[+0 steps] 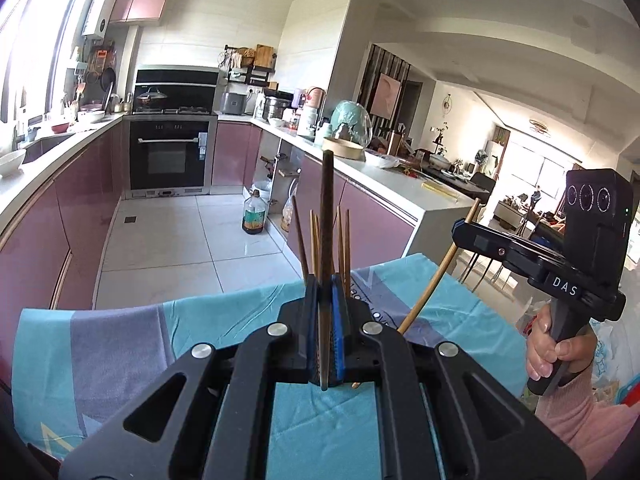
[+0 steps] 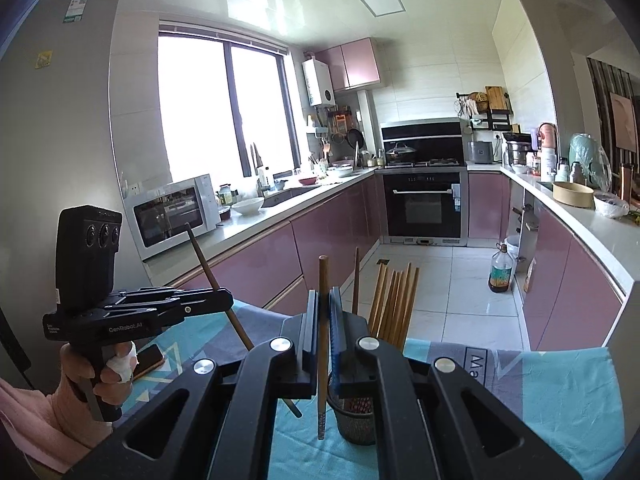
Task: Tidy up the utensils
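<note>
Gripping one chopstick [image 1: 327, 216] [image 2: 322, 320] apiece, both claws clench; only the right view shows the holder [image 2: 354, 420] (mesh).

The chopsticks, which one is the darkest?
The dark brown chopstick clamped in the left tongs; the one in the right tongs and those in the holder are lighter.

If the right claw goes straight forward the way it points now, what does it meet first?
Probably the bundle of chopsticks standing in the mesh holder just ahead of the right claw, slightly to its right. Depth is unclear; beyond them only tablecloth edge and kitchen floor show.
</note>
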`<state>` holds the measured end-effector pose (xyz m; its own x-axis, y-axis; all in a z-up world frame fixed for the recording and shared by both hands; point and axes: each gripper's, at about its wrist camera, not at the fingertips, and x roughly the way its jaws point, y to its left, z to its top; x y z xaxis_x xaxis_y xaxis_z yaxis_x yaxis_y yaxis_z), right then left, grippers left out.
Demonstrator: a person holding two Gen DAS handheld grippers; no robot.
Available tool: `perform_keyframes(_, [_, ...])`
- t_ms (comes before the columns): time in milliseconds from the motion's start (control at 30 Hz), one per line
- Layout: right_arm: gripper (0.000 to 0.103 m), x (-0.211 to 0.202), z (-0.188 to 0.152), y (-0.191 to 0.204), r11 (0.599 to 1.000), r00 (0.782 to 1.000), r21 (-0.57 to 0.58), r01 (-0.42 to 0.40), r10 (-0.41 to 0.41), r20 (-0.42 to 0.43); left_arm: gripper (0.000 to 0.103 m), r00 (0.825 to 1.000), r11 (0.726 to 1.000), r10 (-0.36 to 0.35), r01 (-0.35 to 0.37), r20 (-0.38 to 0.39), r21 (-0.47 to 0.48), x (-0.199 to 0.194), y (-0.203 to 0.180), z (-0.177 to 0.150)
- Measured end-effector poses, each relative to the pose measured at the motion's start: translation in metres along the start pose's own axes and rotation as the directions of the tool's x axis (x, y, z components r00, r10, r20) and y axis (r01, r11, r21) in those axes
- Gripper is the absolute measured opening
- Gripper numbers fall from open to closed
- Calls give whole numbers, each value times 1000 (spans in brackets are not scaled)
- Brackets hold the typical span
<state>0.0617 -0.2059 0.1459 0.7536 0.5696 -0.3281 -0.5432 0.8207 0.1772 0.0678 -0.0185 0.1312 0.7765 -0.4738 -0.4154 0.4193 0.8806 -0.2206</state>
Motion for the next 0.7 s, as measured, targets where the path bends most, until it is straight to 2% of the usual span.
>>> perform_keyframes(333, [4, -15, 36, -5, 998, 995, -49, 49, -44, 92, 7, 996, 999, -27, 24, 84, 34, -7, -20, 45])
perform_keyframes(533, [4, 8, 32, -10, 996, 996, -53, 71, -69, 54, 7, 997, 999, -30, 29, 64, 28, 20, -28, 54])
perform_keyframes(700, [4, 32, 19, -16, 994, 995, -47, 95, -95, -5, 7, 1000, 999, -31, 31, 0, 18, 54, -25, 46])
